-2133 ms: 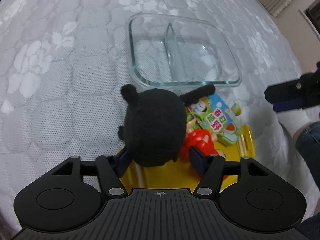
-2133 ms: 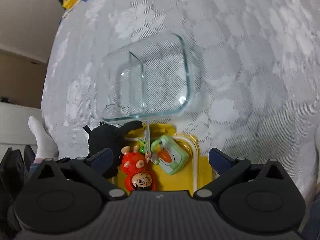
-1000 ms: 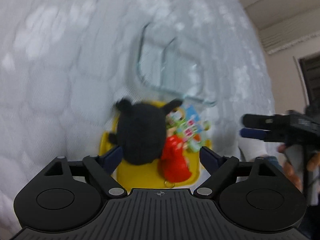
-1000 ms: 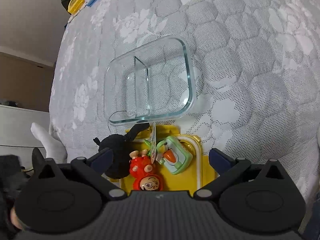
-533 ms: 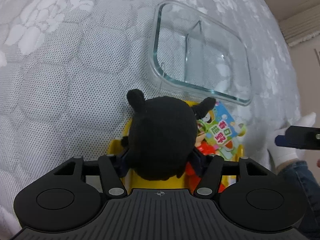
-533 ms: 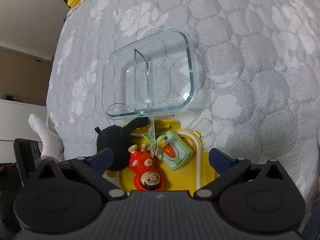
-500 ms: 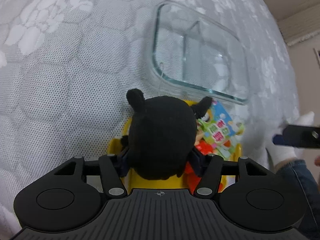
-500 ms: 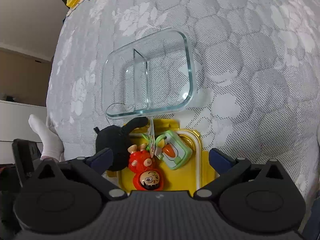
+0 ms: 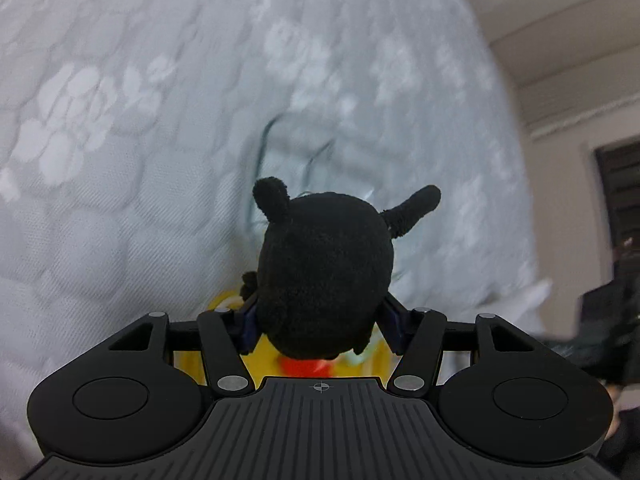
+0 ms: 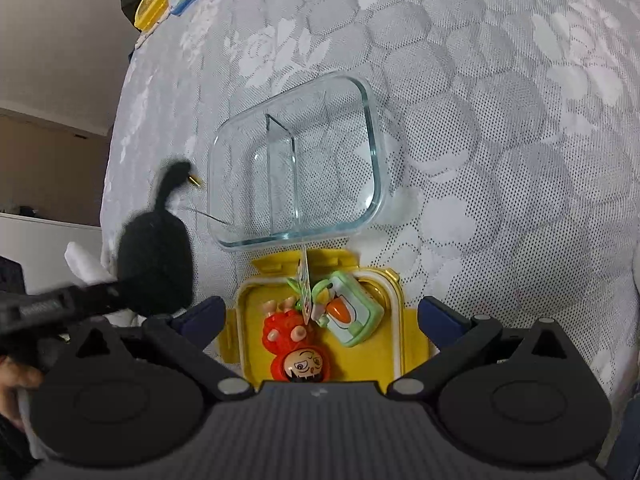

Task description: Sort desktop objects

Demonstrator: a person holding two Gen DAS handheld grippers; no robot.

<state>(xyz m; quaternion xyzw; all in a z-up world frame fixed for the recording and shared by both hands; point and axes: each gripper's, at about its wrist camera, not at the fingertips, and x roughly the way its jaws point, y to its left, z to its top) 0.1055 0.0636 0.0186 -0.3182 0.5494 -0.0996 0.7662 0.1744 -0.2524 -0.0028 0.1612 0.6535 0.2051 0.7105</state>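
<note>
- The black plush toy (image 9: pixel 320 276) is round and fuzzy with a stubby ear and a long tail, lifted off the yellow lid (image 10: pixel 408 320).
- Left gripper (image 9: pixel 318 320) is clenched on it.
- Right gripper (image 10: pixel 320 316) hangs wide open over the red figure (image 10: pixel 296 344) and green card (image 10: pixel 352 316), near the glass container (image 10: pixel 372 148).

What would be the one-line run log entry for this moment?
left gripper: shut on black plush toy, clear of yellow tray | right gripper: open above tray | glass container: empty
</note>
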